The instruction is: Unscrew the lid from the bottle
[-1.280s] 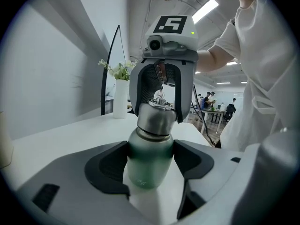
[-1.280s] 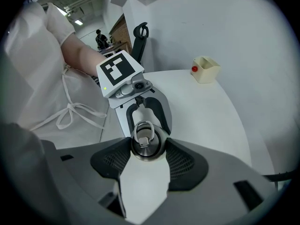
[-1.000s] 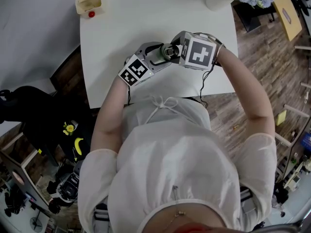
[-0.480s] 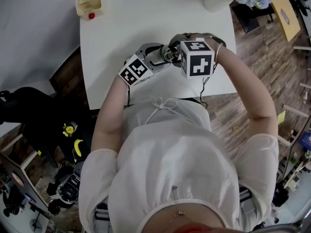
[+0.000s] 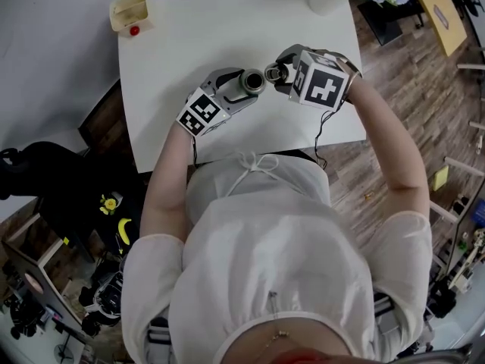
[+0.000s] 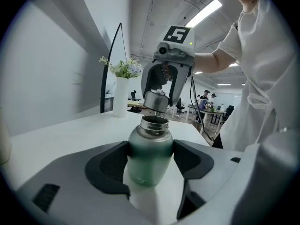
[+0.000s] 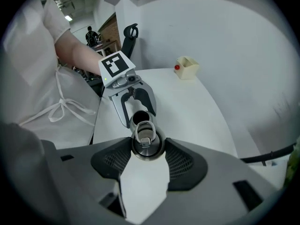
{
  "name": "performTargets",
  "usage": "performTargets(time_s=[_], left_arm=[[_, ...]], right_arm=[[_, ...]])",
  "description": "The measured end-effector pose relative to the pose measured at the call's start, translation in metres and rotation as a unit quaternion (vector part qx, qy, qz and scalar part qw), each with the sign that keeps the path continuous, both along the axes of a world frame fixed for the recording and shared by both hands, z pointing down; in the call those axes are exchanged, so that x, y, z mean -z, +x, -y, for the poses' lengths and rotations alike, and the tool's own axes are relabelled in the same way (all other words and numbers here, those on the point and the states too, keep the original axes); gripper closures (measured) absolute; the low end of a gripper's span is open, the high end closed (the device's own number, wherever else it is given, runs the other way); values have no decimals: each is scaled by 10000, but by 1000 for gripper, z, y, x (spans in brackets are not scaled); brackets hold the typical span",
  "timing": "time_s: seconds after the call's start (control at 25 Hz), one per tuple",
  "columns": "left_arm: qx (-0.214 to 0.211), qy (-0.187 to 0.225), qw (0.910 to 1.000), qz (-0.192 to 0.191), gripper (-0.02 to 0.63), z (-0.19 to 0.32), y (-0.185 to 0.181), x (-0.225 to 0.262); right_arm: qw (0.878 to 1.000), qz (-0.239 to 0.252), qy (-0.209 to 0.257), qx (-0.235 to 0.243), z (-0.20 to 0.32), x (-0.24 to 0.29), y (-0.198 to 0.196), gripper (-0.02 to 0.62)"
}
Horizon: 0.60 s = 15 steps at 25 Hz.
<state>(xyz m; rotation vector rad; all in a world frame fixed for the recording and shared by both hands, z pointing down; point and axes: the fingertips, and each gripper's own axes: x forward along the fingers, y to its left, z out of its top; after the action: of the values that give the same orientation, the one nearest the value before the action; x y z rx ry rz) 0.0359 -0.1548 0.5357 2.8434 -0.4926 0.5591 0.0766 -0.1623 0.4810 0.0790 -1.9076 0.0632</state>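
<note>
While both tools hung above the white table (image 5: 227,29), left gripper (image 5: 236,89): jaws stood wide and clamped the body of the green steel bottle (image 6: 151,149).
Bottle: sat between the left pads, base toward that gripper, open mouth pointing at the right gripper.
Right gripper (image 6: 158,95): jaws pinched the steel lid (image 7: 147,144) by its sides.
Lid: was off the neck, just beyond the bottle's mouth and apart from it; its loop handle faced the right gripper's camera.
Writing: a faint script mark showed low on the bottle, too small to read; each cube bore black-and-white square markers.
Far corner: a cream box (image 5: 129,7) stood with a red ball (image 5: 134,30) just beside it.
Opposite corner: a white vase (image 6: 121,102) held flowers.
</note>
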Motion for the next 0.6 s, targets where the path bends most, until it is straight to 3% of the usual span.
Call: performTargets(time_s=[0.2,0.6], left_arm=[[124,-84,9999,74,282,0,2,1],[292,-187,9993,113,282,2,-1,-3]], right_arm=[[9987,92,-239,-439,1,-26,20,357],[9917,184,-666,-1084,-4,-96,24,357]])
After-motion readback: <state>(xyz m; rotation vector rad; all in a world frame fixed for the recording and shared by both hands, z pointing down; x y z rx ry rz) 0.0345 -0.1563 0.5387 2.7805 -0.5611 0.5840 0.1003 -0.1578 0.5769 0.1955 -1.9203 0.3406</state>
